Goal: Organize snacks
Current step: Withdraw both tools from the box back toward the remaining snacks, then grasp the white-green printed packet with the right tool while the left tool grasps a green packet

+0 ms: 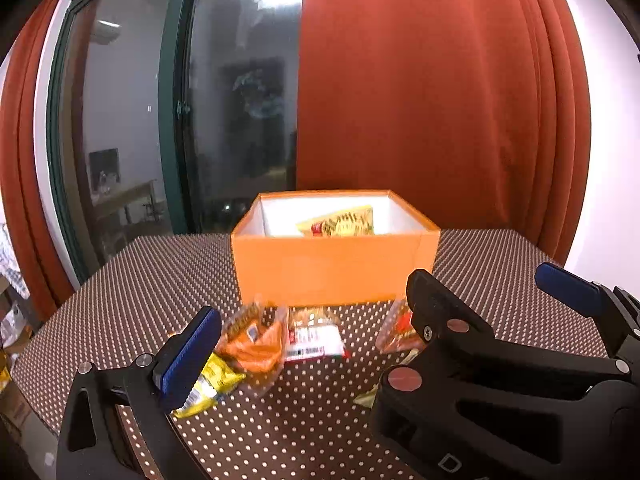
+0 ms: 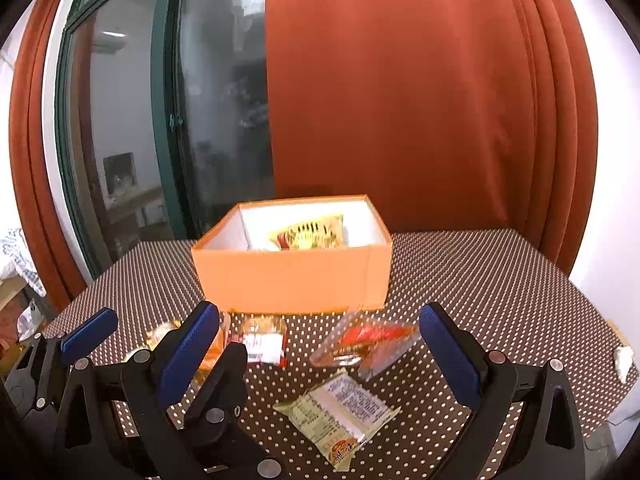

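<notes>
An open orange box (image 1: pixel 332 272) (image 2: pixel 292 276) stands on the dotted table and holds a yellow snack packet (image 1: pixel 344 222) (image 2: pixel 312 232). Loose snacks lie in front of it: an orange packet (image 1: pixel 256 344), a yellow packet (image 1: pixel 212 384), a red-and-white packet (image 1: pixel 316 338) (image 2: pixel 264 344), a clear red packet (image 2: pixel 368 344) (image 1: pixel 400 328), and a pale green packet (image 2: pixel 340 412). My left gripper (image 1: pixel 376 316) is open above the snacks. My right gripper (image 2: pixel 320 352) is open, with the green and clear red packets between its fingers.
A brown white-dotted tablecloth (image 2: pixel 480 280) covers the table. A red curtain (image 1: pixel 420 80) and a dark glass door (image 1: pixel 224 100) stand behind. A small white scrap (image 2: pixel 623 362) lies at the table's right edge. Clutter sits off the left side.
</notes>
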Demonstrator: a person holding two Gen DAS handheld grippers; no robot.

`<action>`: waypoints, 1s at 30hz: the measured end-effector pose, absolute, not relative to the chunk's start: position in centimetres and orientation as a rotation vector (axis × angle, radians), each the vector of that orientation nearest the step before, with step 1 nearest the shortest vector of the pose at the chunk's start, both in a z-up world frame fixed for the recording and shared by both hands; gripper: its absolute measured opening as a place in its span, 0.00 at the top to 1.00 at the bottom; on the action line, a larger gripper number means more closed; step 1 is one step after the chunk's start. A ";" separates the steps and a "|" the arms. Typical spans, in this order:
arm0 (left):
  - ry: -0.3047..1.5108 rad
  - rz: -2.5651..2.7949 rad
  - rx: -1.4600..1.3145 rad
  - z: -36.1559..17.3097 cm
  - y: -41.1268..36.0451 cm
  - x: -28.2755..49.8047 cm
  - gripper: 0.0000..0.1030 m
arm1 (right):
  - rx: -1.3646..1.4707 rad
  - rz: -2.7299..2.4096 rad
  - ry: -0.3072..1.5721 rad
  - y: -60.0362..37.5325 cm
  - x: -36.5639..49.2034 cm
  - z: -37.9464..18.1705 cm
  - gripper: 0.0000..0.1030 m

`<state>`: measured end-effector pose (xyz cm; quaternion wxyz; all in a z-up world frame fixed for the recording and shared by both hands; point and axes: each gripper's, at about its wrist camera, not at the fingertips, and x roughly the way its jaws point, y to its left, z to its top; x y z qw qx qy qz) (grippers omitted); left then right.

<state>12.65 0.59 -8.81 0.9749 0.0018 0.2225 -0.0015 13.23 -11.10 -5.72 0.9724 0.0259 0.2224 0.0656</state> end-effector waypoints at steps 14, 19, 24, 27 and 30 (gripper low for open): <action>0.629 -0.001 0.008 -17.7 0.1 15.7 0.00 | 0.063 0.166 0.609 -11.2 16.1 -13.9 0.01; 0.689 0.004 0.018 -19.7 0.3 16.6 0.01 | 0.042 0.151 0.665 -11.0 16.9 -16.2 0.02; 0.736 -0.001 0.038 -21.2 -0.1 17.8 0.01 | 0.034 0.148 0.717 -11.0 17.7 -17.9 0.02; 0.778 0.025 0.076 -21.5 -0.2 18.9 0.01 | 0.046 0.139 0.741 -11.3 18.4 -18.6 0.01; 0.829 0.015 0.068 -21.9 0.2 20.2 0.02 | 0.048 0.131 0.780 -11.4 19.3 -19.1 0.01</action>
